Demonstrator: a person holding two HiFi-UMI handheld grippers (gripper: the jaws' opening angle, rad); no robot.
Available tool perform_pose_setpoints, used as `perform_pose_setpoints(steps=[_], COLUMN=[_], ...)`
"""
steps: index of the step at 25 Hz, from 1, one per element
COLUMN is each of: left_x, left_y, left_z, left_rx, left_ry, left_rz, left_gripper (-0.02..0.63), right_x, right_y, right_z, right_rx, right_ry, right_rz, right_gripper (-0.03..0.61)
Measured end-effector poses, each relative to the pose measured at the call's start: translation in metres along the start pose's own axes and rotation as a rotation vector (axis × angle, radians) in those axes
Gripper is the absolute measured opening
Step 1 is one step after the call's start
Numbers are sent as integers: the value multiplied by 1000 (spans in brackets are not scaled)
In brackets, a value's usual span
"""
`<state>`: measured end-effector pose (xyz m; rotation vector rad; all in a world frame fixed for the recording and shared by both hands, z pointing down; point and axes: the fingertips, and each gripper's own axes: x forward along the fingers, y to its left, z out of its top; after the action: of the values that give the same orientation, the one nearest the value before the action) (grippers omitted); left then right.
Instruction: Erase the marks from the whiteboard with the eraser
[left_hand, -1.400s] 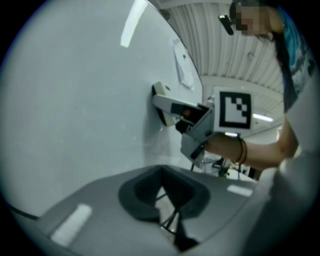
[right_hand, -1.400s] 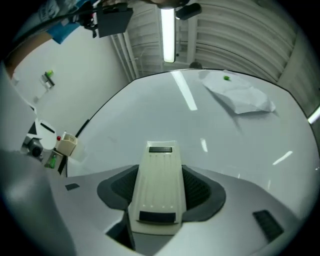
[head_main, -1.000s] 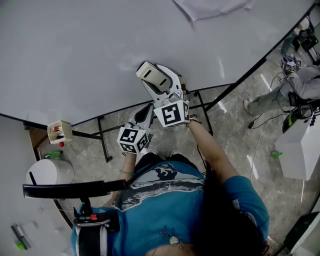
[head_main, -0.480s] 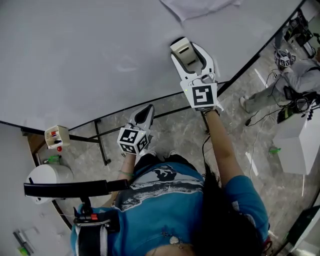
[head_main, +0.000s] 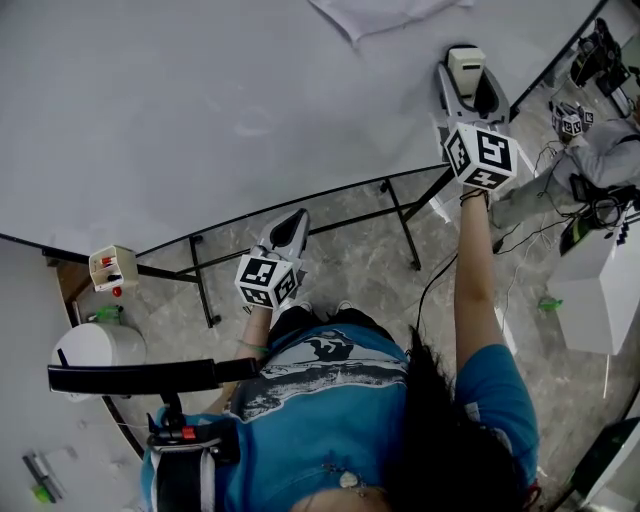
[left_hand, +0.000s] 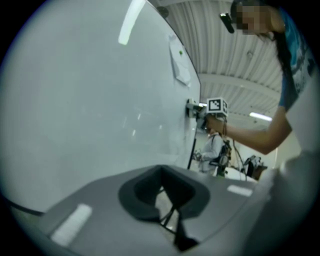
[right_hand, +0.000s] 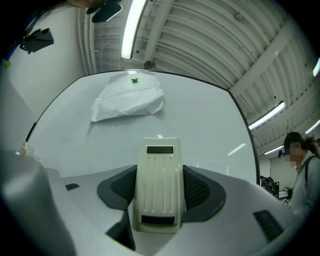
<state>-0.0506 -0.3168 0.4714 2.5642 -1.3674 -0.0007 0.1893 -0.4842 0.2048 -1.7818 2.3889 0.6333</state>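
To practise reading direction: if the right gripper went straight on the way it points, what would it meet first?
Probably the crumpled white sheet on the pale grey whiteboard, though it might just pass its right edge.

The eraser (head_main: 466, 70) sat between the jaws of the right tool (head_main: 467, 62), against the whiteboard (head_main: 200, 100) near its right edge, below and right of a paper sheet (head_main: 385, 15) on the board. The left tool (head_main: 291, 222) hung well apart to the left, below the board's lower edge, over the floor (head_main: 350, 262).

we wear a teal short-sleeved shirt (head_main: 300, 445), grey print | our left gripper (head_main: 292, 220), right gripper (head_main: 467, 75): white shells, black-and-white marker cubes (head_main: 266, 279)
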Motion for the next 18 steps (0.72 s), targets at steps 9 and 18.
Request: perform_pose_setpoints(steps=[9, 18], left_x=[2, -7], left_y=[-21, -44], left_z=[-2, -20], left_rx=[9, -9], left_ry=[-8, 9], left_rz=[16, 72], left_gripper=[3, 5], right_x=[-2, -37], right_y=[-33, 42], right_z=[-3, -28], right_rx=[31, 102], right_ry=[14, 61], right_rz=[-33, 154], right_gripper=[262, 262])
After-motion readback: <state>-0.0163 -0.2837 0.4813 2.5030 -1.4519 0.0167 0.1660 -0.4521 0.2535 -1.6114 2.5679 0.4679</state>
